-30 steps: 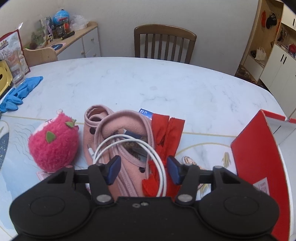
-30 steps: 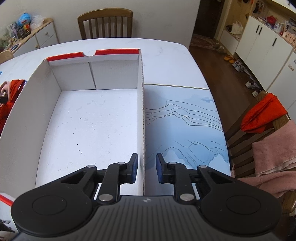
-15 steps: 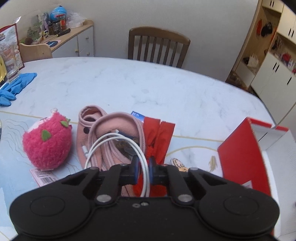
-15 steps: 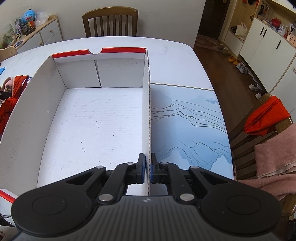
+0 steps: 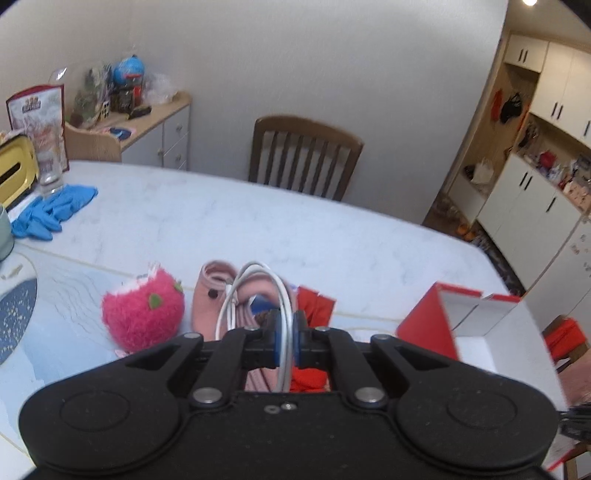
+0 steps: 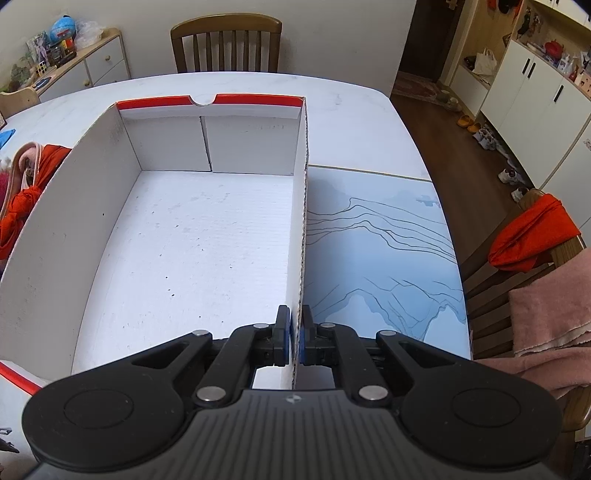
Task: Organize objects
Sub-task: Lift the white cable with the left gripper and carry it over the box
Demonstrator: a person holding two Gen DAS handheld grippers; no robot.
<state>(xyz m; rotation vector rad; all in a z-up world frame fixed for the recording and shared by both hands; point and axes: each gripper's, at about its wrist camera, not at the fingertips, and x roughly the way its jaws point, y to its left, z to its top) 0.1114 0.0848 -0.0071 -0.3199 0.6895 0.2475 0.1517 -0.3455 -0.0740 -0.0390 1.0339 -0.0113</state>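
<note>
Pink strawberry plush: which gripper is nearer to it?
Left. The left gripper, shut on the white cable, is just beside the plush; the right gripper clamps the box wall, farther off.

A coiled white cable (image 5: 258, 291) is rising in a loop just above a pink pouch (image 5: 210, 306). Beside that pouch, a fuzzy pink plush (image 5: 142, 317) and red cloth (image 5: 314, 306) are lying; the red-and-white box (image 6: 192, 229) is sitting open beyond the cloth.

Soft, even indoor light is filling both views, and a round ceiling lamp (image 5: 530, 2) is glaring at the top corner (left wrist view). That view is smearing with motion blur; the right one is staying sharp. Fisheye bending is curving the edges, with dark corners.
</note>
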